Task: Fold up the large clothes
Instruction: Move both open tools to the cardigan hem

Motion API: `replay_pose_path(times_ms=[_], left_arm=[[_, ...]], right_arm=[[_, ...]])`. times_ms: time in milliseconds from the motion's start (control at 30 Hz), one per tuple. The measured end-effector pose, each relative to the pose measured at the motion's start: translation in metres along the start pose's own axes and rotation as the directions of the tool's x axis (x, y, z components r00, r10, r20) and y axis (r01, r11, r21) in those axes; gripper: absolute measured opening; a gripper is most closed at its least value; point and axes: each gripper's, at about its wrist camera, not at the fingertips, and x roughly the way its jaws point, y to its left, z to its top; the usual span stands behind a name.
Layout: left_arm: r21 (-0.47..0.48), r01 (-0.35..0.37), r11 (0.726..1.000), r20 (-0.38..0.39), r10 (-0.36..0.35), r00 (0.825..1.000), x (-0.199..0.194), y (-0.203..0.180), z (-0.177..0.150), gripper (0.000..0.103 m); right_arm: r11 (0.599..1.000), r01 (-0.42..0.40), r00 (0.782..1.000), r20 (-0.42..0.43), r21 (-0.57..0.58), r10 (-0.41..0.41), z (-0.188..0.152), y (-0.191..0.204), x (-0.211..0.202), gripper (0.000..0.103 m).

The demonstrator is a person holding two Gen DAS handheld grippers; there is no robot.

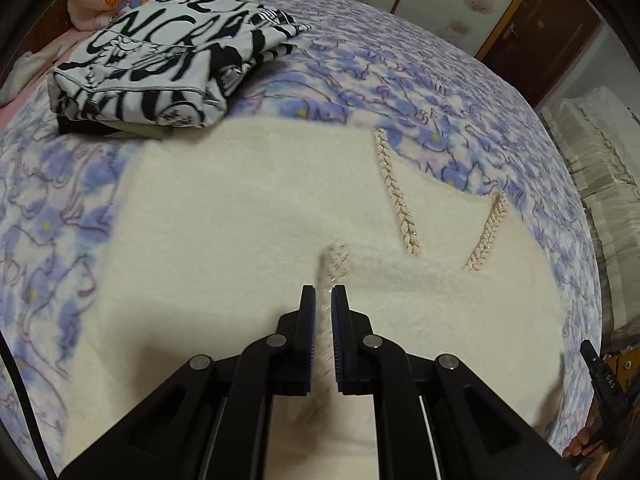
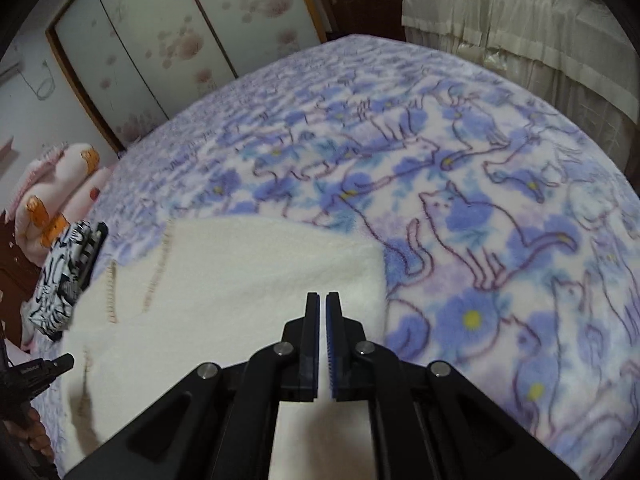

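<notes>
Both tongs nearly closed: left tongs [image 1: 323, 292] pinch cream sweater's [image 1: 240, 208] trim; right tongs [image 2: 323, 300] grip its edge.

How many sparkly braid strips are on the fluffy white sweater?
3 show. One braid runs along the neckline's far side, a second braid on its right, and a third braided edge is pinched in the left gripper. Others may be hidden.
</notes>
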Motion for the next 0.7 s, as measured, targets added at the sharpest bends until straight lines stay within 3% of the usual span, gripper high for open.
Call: replay_pose_path(times_ms=[200,300,400,533,700], left_arm=[[0.026,0.032,0.999,-0.044,-0.031,0.999,-0.019,0.030,-0.025,0.021],[0.049,0.041,0.998,-0.099,-0.036,0.994,-0.023,0.041,-0.048,0.034],[0.051,0.039,0.998,-0.106,-0.033,0.994,-0.036,0.051,-0.072,0.044],[0.052,0.081,0.995,-0.156,-0.072,0.985,-0.048,0.060,-0.104,0.049],[0.086,0.082,0.993,-0.206,-0.062,0.977,-0.063,0.066,-0.144,0.049]], right_arm=[[0.996,0.089,0.995,0.048,-0.001,-0.089,-0.055,0.038,-0.053,0.008],[0.993,0.105,0.994,0.017,0.044,-0.106,-0.095,0.054,-0.067,0.010],[0.989,0.109,0.994,-0.036,0.098,-0.106,-0.137,0.072,-0.075,0.010],[0.985,0.090,0.990,-0.125,0.145,-0.072,-0.191,0.099,-0.083,0.010],[0.999,-0.025,0.977,-0.210,0.025,0.030,-0.235,0.136,-0.103,0.010]])
